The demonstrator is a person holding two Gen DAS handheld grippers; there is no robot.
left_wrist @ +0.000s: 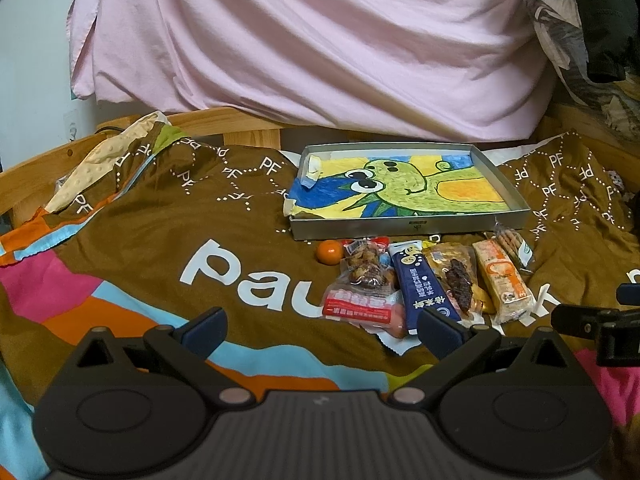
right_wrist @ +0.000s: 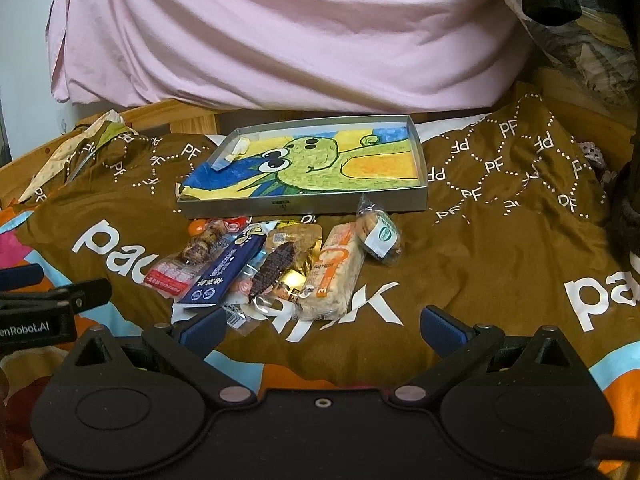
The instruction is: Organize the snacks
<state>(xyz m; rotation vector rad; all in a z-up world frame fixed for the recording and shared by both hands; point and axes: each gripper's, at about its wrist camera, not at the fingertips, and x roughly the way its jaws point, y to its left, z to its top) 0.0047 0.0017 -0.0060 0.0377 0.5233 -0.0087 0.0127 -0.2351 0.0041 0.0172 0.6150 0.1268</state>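
Note:
A shallow metal tray (left_wrist: 408, 230) (right_wrist: 304, 207) lined with a green cartoon drawing lies on the brown bedcover. Just in front of it sits a pile of snacks: a small orange fruit (left_wrist: 329, 252), a red-labelled packet (left_wrist: 356, 305) (right_wrist: 170, 276), a dark blue packet (left_wrist: 416, 284) (right_wrist: 224, 274), a clear packet holding a dark bar (left_wrist: 458, 280) (right_wrist: 276, 270), an orange-and-white rice bar (left_wrist: 505, 282) (right_wrist: 332, 276) and a small green-labelled bag (right_wrist: 380, 236). My left gripper (left_wrist: 322, 330) is open, near the pile's front left. My right gripper (right_wrist: 322, 326) is open in front of the pile, holding nothing.
A brown patterned bedcover (left_wrist: 200, 220) spreads over a wooden-framed bed (left_wrist: 240, 124). A pink sheet (left_wrist: 312, 40) hangs behind the tray. Dark clothing (left_wrist: 592, 20) is piled at the upper right. Each gripper's side shows at the edge of the other view.

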